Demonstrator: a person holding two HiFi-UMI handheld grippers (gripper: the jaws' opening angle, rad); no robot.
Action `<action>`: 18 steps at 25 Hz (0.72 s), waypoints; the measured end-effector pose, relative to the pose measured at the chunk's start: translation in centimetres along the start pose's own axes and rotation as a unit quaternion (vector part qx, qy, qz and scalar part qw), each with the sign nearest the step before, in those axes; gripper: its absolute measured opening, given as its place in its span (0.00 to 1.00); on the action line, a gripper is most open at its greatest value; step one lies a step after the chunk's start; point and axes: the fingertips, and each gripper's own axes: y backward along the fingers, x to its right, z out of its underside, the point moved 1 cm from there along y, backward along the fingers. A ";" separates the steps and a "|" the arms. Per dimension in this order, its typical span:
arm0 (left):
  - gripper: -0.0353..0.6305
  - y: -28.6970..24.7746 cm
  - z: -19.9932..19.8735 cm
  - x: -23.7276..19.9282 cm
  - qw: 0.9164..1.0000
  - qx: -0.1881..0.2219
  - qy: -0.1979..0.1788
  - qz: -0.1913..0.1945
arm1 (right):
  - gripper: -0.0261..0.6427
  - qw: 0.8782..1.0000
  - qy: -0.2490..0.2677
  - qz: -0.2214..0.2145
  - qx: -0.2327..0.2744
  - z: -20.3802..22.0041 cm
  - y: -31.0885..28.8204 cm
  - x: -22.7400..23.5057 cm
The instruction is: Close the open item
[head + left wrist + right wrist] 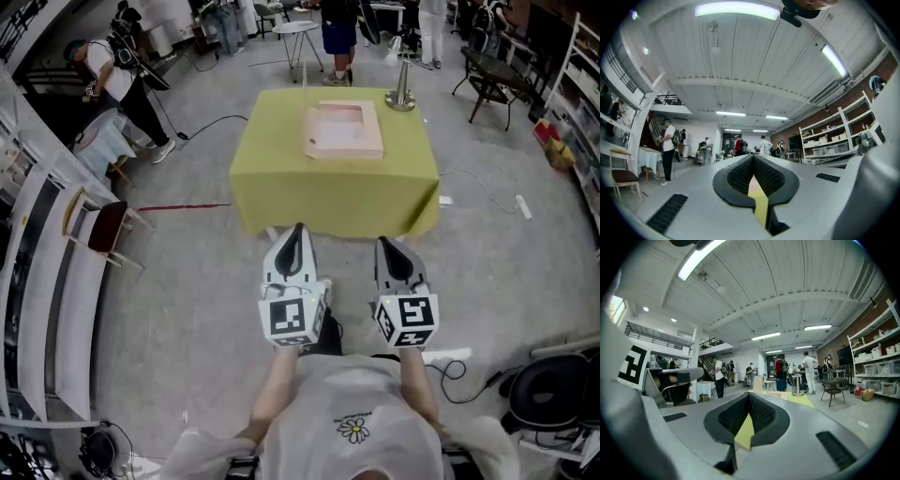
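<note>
**Head view.**
- Square table under a yellow-green cloth [281, 187], standing on a grey floor.
- Shallow, pale pink square box [344, 131], the task's thing. It lies on the table's far half, just right of centre and near the far edge. Its inside faces up. From here I cannot make out which side carries the lid or flap.
- Small metal stand with a round foot [401, 94], at the far right corner, close to the box but apart from it.
- Left gripper [298, 230] and right gripper [386, 242], side by side before the person's chest. Both are short of the table's near edge and well apart from the box.

**Left gripper view.**
- Left gripper [753, 157]: jaws clenched pad to pad, with nothing caught. The only thing in the slit is a sliver of the cloth's colour.

**Right gripper view.**
- Right gripper [749, 394]: likewise pressed together and empty. The table shows beyond its tips.

**Handling note (judgement).**
- Step in hand: the approach. Closing has not yet begun.
- Come up to the near edge and look down to find the hinge side before touching anything.
- One gripper could steady the box wall while the other tips the lid over.
- Clenched tips will serve for pushing. Gripping a thin flap would call for parting the jaws first.
- Keep the right gripper's sweep clear of the stand.
</note>
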 end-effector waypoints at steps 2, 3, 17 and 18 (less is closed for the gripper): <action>0.07 -1.3 0.2 -0.2 1.000 0.007 0.003 0.007 | 0.06 1.000 0.006 -0.005 0.001 -0.1 -1.2 0.4; 0.07 -2.0 0.0 -0.3 1.000 0.014 0.005 0.013 | 0.06 1.000 0.006 -0.007 0.003 -0.3 -1.9 0.6; 0.07 -19.0 1.9 -1.3 0.998 0.028 0.016 0.062 | 0.06 0.999 -0.019 0.027 0.010 -1.9 -14.3 8.7; 0.07 -20.6 2.0 -1.8 0.997 0.028 0.021 0.062 | 0.06 0.999 -0.019 0.029 0.009 -2.1 -15.6 9.3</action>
